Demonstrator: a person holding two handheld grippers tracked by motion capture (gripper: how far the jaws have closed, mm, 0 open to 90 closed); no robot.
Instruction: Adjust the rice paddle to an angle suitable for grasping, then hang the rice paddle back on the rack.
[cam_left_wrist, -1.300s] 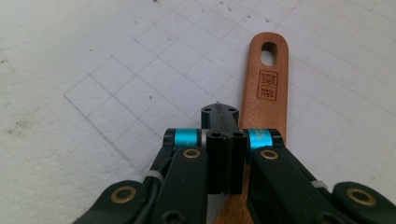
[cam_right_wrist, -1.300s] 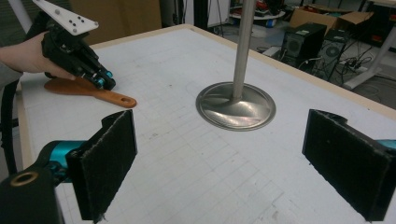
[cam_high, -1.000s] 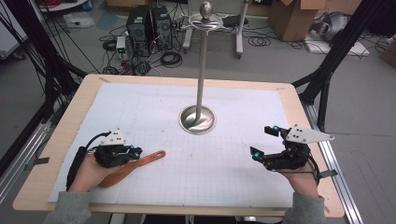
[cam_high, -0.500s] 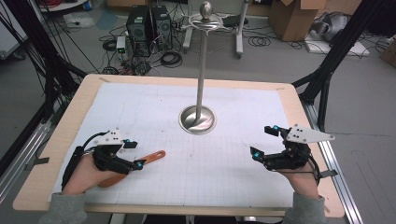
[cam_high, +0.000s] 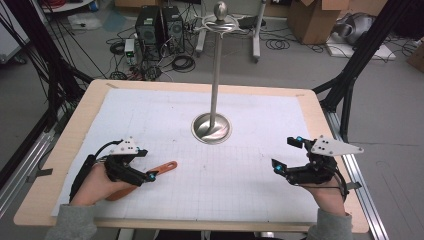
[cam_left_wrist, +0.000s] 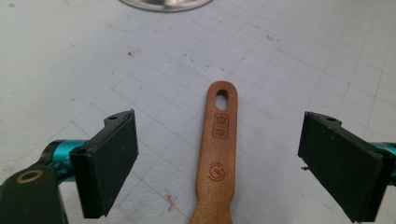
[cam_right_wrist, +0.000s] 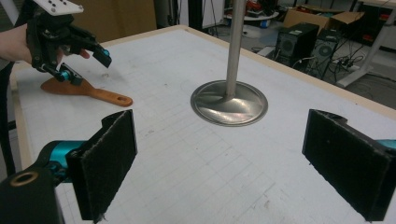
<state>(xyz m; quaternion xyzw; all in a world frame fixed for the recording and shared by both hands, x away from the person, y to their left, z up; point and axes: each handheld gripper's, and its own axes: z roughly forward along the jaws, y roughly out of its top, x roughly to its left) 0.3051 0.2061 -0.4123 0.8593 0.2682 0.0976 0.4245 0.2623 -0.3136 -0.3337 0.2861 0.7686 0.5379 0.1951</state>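
Note:
An orange-brown wooden spatula (cam_high: 162, 167) lies flat on the white gridded mat at the front left, its handle with the hanging hole pointing right. My left gripper (cam_high: 146, 165) hovers open over that handle. In the left gripper view the handle (cam_left_wrist: 217, 158) runs up the middle between the two wide-apart jaws, touching neither. My right gripper (cam_high: 285, 153) is open at the front right with nothing between its jaws (cam_right_wrist: 219, 140). The right gripper view also shows the left gripper (cam_right_wrist: 88, 65) above the spatula (cam_right_wrist: 100, 94).
A tall metal stand with a round dished base (cam_high: 212, 128) rises at the centre of the mat; its hooks sit at the top. The wooden table edge (cam_high: 200, 224) frames the mat. Computers, cables and boxes lie on the floor beyond.
My left gripper has moved right along the spatula and now straddles its handle. The spatula and my right gripper have stayed put.

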